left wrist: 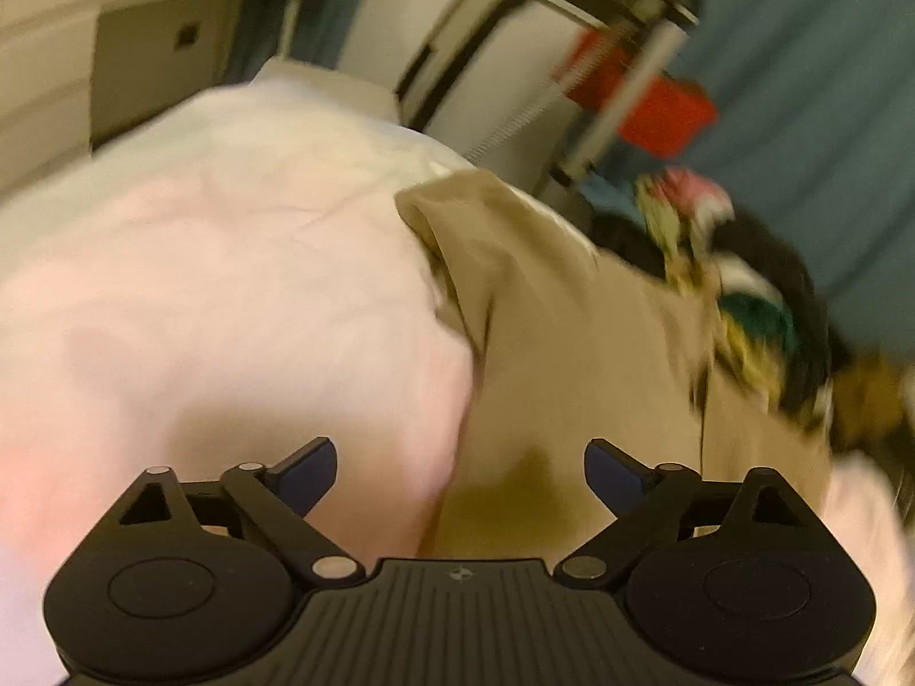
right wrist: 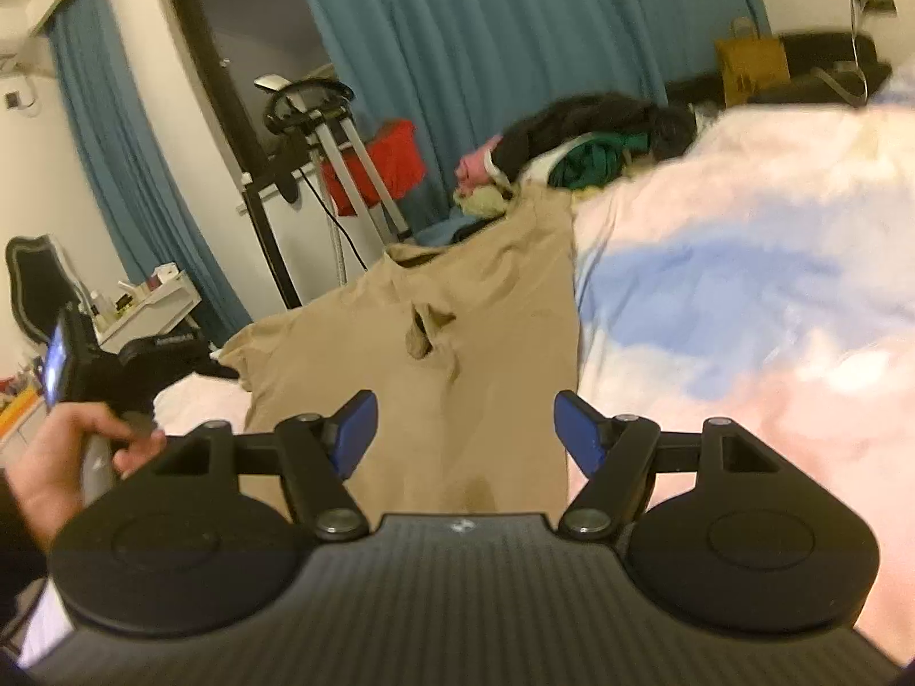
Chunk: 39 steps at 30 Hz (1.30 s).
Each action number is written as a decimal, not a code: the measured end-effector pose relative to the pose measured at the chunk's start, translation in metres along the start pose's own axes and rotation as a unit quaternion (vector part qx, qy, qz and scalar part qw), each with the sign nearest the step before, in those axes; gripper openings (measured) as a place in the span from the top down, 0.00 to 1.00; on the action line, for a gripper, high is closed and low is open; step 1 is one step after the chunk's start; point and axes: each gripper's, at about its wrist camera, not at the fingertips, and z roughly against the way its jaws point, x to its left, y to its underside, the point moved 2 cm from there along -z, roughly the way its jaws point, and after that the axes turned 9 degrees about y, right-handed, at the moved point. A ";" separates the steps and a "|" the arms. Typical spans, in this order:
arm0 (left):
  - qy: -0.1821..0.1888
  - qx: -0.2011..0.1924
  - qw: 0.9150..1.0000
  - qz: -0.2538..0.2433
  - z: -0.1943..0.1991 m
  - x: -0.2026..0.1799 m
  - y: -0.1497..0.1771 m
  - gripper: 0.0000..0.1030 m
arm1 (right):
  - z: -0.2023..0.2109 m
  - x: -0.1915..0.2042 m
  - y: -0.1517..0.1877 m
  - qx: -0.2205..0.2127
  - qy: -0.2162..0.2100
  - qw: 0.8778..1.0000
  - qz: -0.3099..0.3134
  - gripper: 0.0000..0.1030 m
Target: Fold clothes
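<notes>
A tan garment [right wrist: 474, 337] lies spread out on the bed, reaching from my grippers toward the far edge. The left wrist view shows the same tan garment [left wrist: 577, 354], blurred, with one edge folded up. My left gripper [left wrist: 460, 471] hovers over the garment's near edge, jaws wide apart and nothing between them. My right gripper [right wrist: 464, 433] is open above the garment's near end, its blue pads [right wrist: 355, 429] clear of the cloth. At the left of the right wrist view a hand [right wrist: 68, 446] holds the other gripper's handle.
The bed has a pink, white and blue cover [right wrist: 743, 297]. A pile of mixed clothes [right wrist: 577, 137] lies at its far end. Beyond stand a metal stand with a red item [right wrist: 377, 166], blue curtains [right wrist: 486, 28], a white table [right wrist: 148, 308] and a brown paper bag [right wrist: 749, 66].
</notes>
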 end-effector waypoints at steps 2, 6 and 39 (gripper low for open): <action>0.007 -0.013 0.999 0.034 -0.024 0.008 -0.013 0.11 | -0.018 -0.005 -0.001 0.018 -0.009 1.000 -0.021 0.31; 0.006 -0.062 0.996 0.064 -0.069 0.011 -0.040 0.17 | -0.046 -0.016 -0.006 0.033 -0.033 0.997 -0.068 0.31; 0.037 0.025 0.919 -0.393 -0.169 -0.299 0.120 0.55 | -0.055 -0.060 -0.008 0.016 0.030 0.996 -0.085 0.31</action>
